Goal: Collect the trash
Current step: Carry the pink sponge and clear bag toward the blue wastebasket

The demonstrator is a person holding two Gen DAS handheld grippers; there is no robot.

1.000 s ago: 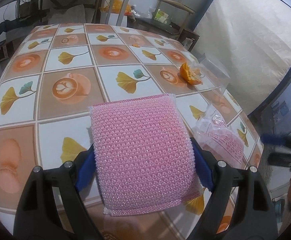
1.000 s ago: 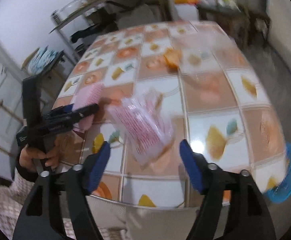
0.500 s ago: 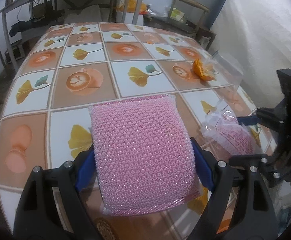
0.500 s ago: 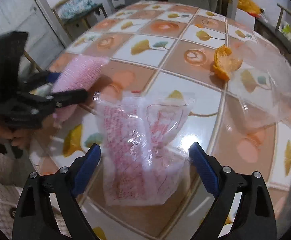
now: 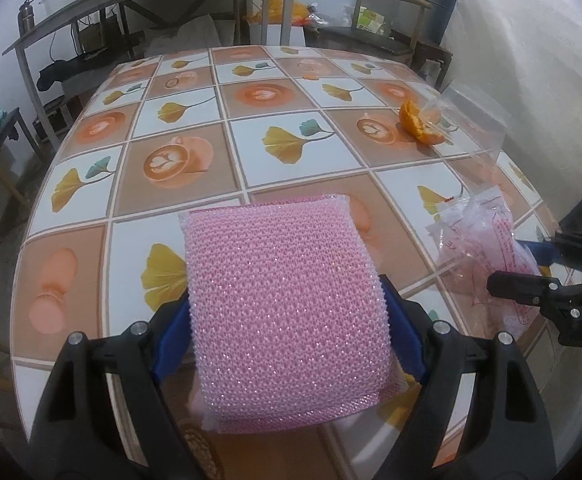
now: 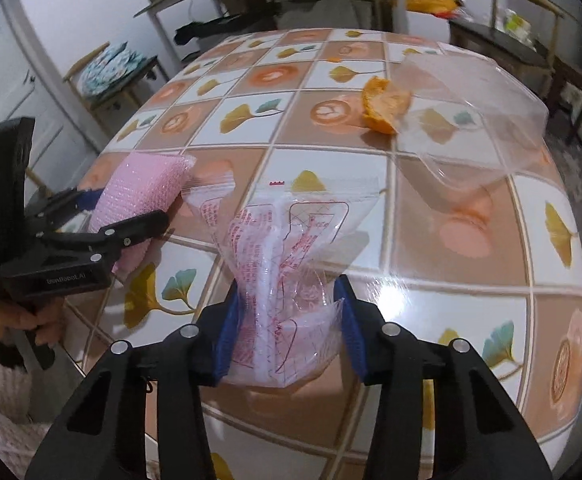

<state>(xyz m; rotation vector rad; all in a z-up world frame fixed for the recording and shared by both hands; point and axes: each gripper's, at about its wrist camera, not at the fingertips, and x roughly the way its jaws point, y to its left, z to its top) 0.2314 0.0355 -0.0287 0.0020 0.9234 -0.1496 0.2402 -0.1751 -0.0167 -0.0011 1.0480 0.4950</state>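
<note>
- Left wrist view: the left gripper [image 5: 287, 344] is pinching a pink sponge [image 5: 283, 304] between its jaws, above the table [image 5: 195, 184]. Right of the jaws, the right gripper [image 5: 539, 268] is closing on a crumpled wrapper [image 5: 479, 240]. Far ahead and right, an orange peel [image 5: 417, 122] is lying against a clear bag [image 5: 471, 120].
- Right wrist view: the jaws are squeezing the wrapper [image 6: 287, 280] between them. The sponge [image 6: 139, 196] is sitting left of the jaws; the peel [image 6: 383, 108] and bag [image 6: 467, 120] are lying ahead.
</note>
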